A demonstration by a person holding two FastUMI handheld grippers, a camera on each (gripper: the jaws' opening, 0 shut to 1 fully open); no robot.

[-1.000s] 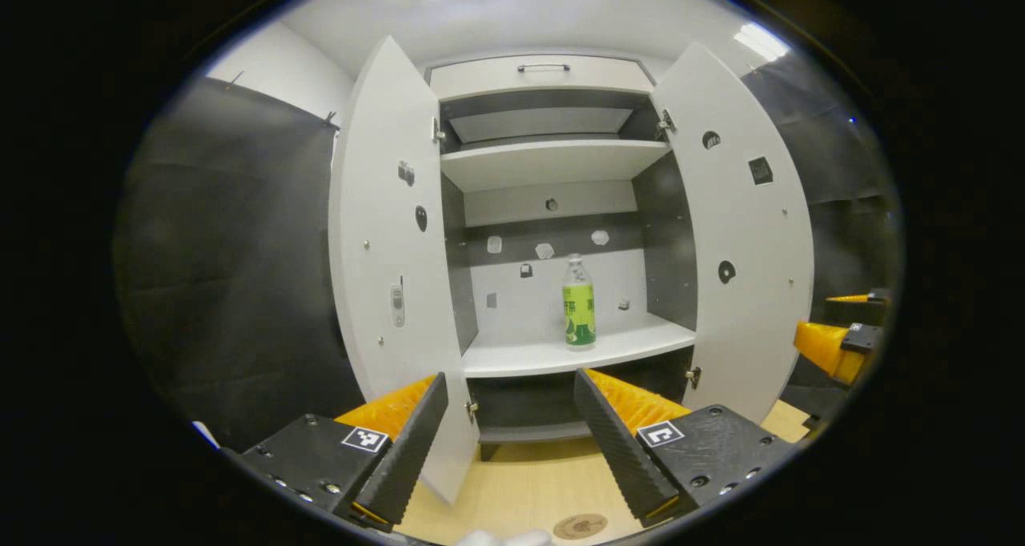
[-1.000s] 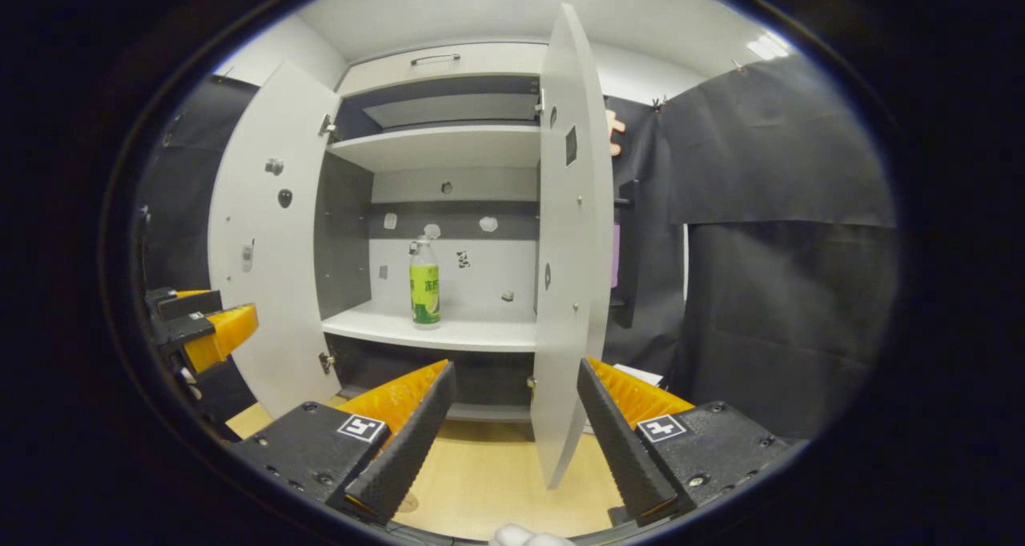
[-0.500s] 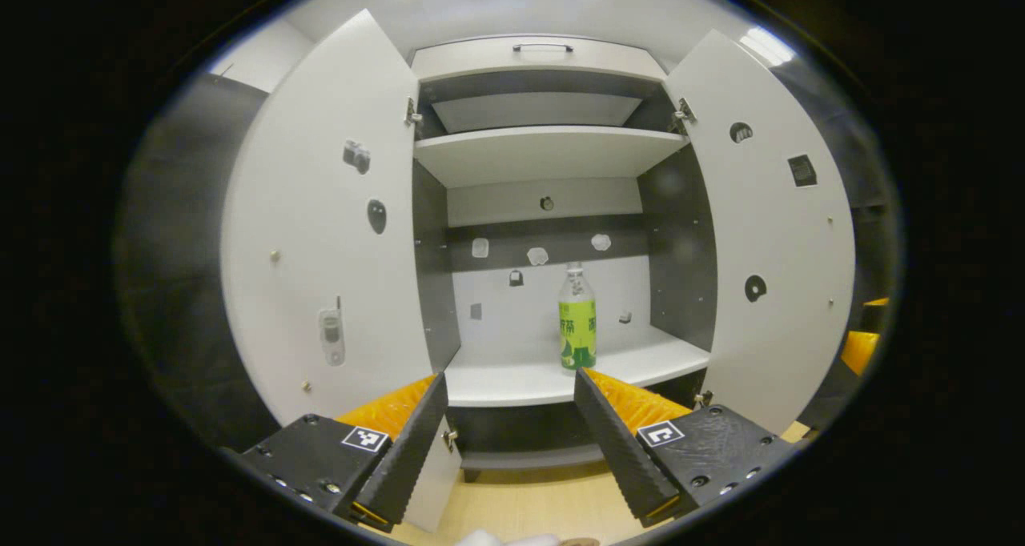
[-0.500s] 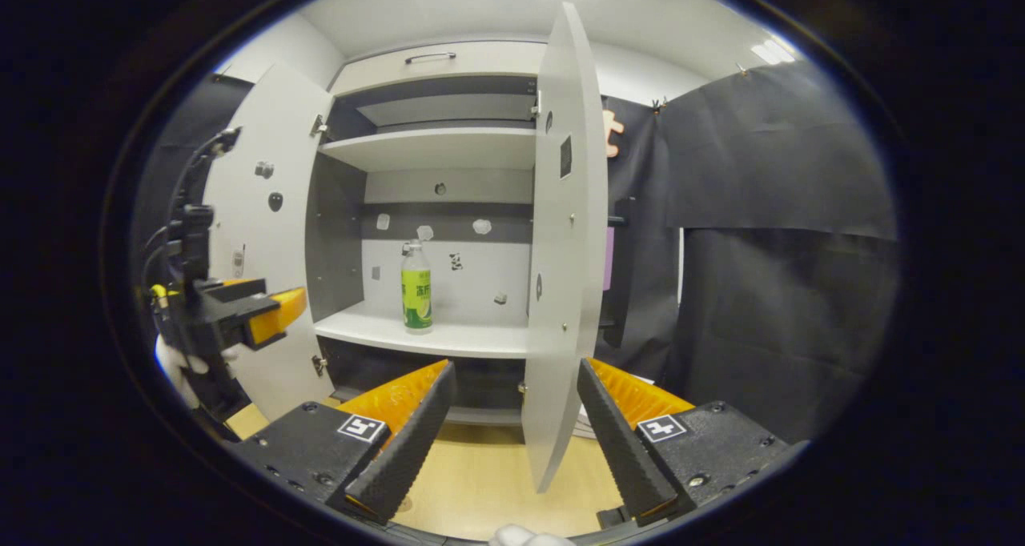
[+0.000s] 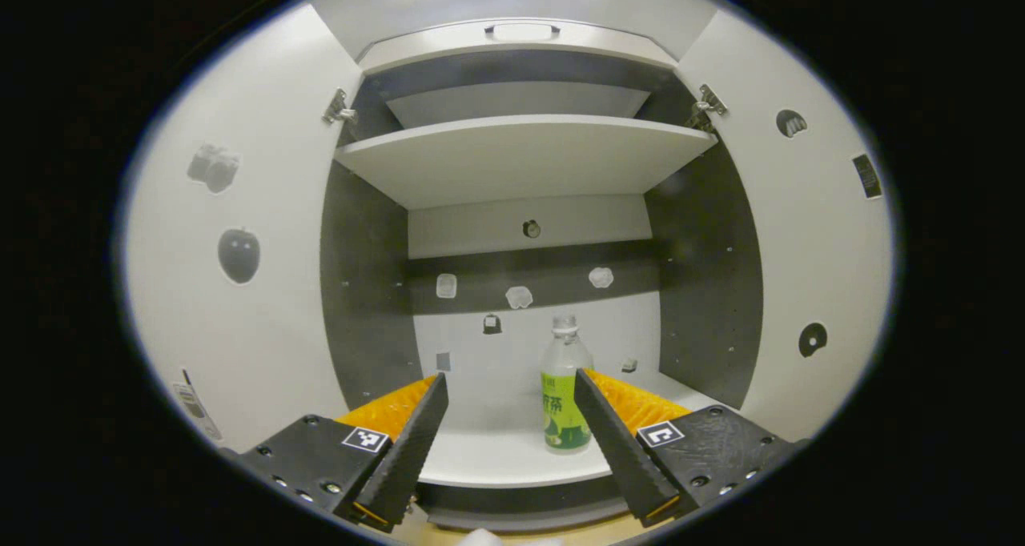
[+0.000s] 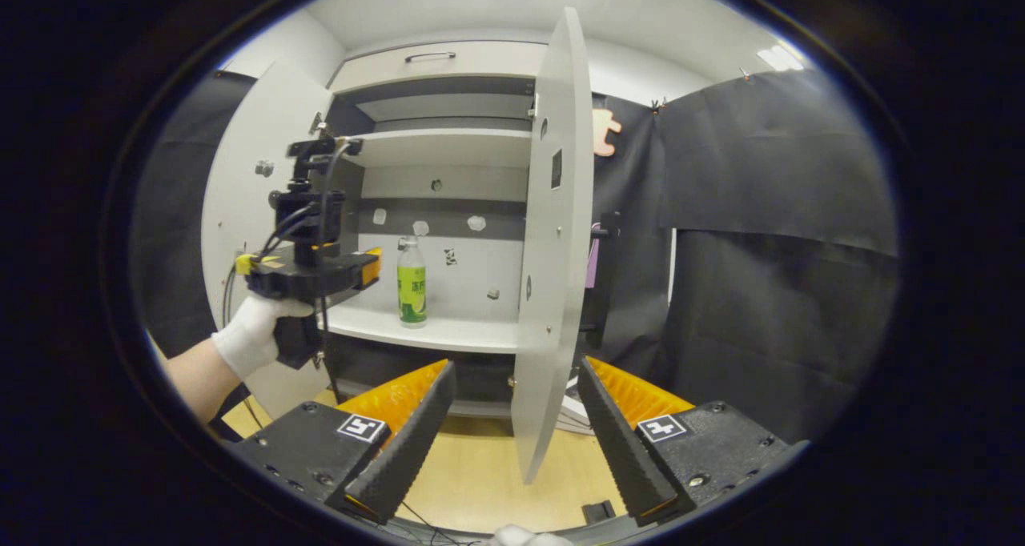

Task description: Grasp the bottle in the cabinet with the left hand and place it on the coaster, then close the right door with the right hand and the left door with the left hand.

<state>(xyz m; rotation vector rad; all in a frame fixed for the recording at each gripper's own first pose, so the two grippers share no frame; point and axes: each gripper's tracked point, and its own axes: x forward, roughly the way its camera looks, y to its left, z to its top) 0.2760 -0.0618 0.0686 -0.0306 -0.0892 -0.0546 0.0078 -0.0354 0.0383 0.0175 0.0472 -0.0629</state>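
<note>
- Green-labelled and clear-capped, the bottle [image 5: 565, 394] stands upright on the cabinet's lower shelf [image 5: 496, 458], low and just right of centre in the left gripper view, its long axis vertical.
- The left gripper [image 5: 507, 438] is spread wide, nothing between its fingers; the bottle lies straight ahead, nearer the right-hand finger than the middle of the gap.
- In the right gripper view, the left gripper [image 6: 364, 267] sits left of centre in a gloved hand [image 6: 252, 334], just beside the bottle [image 6: 412, 283], apart from it.
- The right gripper [image 6: 512, 442] hangs wide and empty at the bottom of the frame, by the right door [image 6: 552, 274], farther from the bottle.
</note>
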